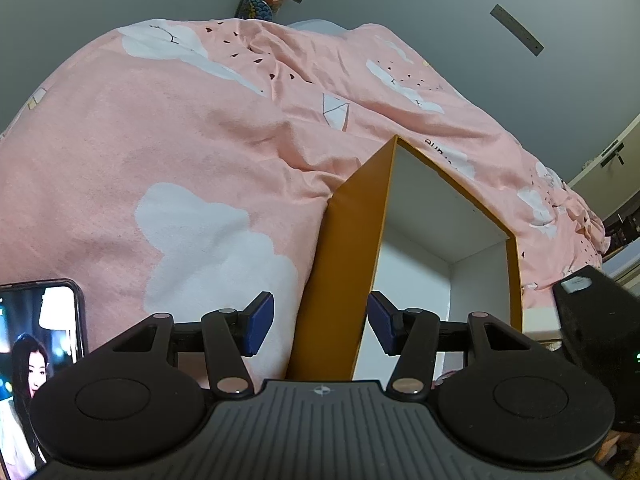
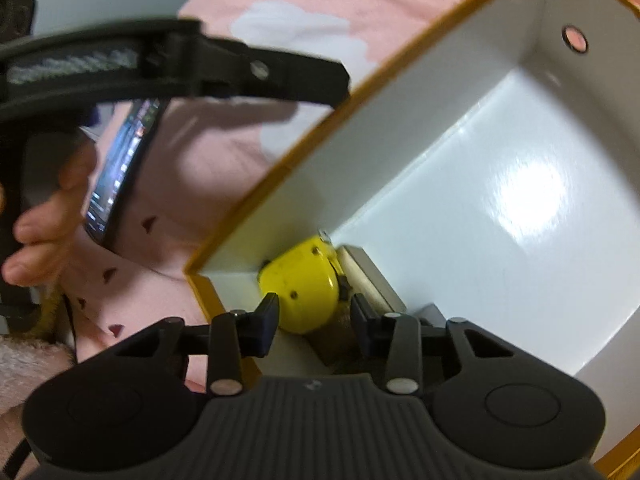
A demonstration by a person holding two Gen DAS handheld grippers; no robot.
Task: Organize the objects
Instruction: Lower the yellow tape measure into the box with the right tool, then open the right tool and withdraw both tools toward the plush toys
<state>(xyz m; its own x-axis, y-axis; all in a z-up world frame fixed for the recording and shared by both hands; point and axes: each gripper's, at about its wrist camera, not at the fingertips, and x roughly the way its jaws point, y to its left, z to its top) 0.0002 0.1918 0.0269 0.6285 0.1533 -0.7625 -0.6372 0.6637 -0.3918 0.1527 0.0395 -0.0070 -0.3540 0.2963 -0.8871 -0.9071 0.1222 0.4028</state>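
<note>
Two grippers work at an orange box point(image 1: 340, 264) on a pink quilt point(image 1: 180, 152).

The stiff, light box wall stands between the left gripper point(image 1: 320, 322)'s spread jaws, untouched. Lower centre of the right view, the right gripper point(image 2: 314, 316) hangs released around a yellow tape measure point(image 2: 304, 284) in the box corner; hard and slick, I'd pinch its flat sides.

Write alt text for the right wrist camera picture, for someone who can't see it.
The right gripper reaches into a white-lined, orange-edged box, jaws open around a yellow object in its near corner. To the left, a hand holds the other gripper above a phone on pink bedding.
</note>
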